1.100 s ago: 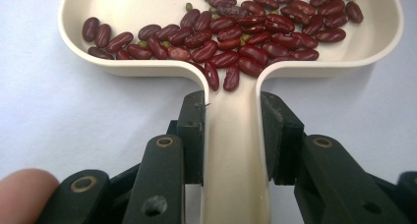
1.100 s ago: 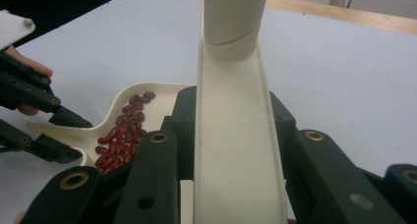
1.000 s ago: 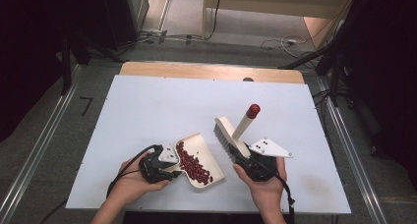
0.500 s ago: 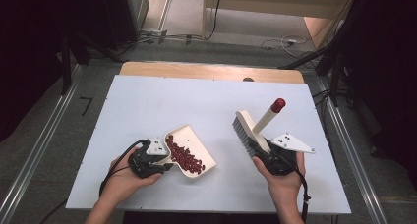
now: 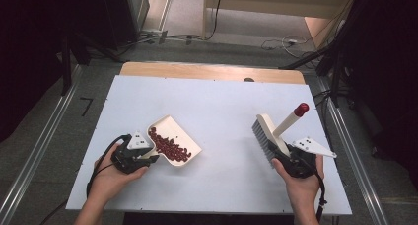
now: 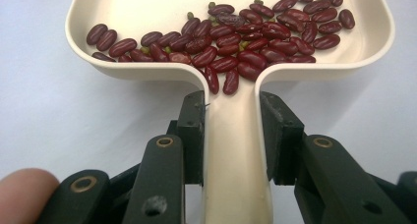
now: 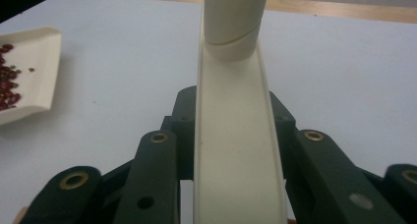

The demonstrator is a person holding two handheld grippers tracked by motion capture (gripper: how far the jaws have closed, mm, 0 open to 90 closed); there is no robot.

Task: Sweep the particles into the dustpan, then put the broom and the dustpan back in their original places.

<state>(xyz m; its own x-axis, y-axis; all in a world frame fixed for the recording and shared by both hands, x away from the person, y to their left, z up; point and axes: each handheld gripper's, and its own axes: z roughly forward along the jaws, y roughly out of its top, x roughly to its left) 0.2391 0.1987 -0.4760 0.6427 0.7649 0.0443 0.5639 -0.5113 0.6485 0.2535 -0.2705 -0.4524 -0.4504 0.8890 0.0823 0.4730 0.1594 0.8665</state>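
A cream dustpan [image 5: 183, 136] full of red beans [image 5: 169, 146] is at the table's front left. My left gripper [image 5: 148, 158] is shut on its handle [image 6: 236, 150], with the pads pressed to both sides and the beans [image 6: 236, 42] piled near the handle. At the front right, my right gripper [image 5: 283, 158] is shut on a cream brush [image 5: 268, 133] with grey bristles and a red-tipped handle [image 5: 300, 109]. The brush body [image 7: 236, 130] runs up between the jaws in the right gripper view. The dustpan [image 7: 34, 71] lies far left there.
The white table top [image 5: 222, 106] has a wooden strip [image 5: 212, 72] along its far edge. Metal rails [image 5: 44, 146] run along both sides of the table. Cables [image 5: 276, 42] lie on the floor beyond.
The two hands have moved apart: the left with the dustpan went left, the right with the brush went right. The brush no longer stands beside the dustpan.
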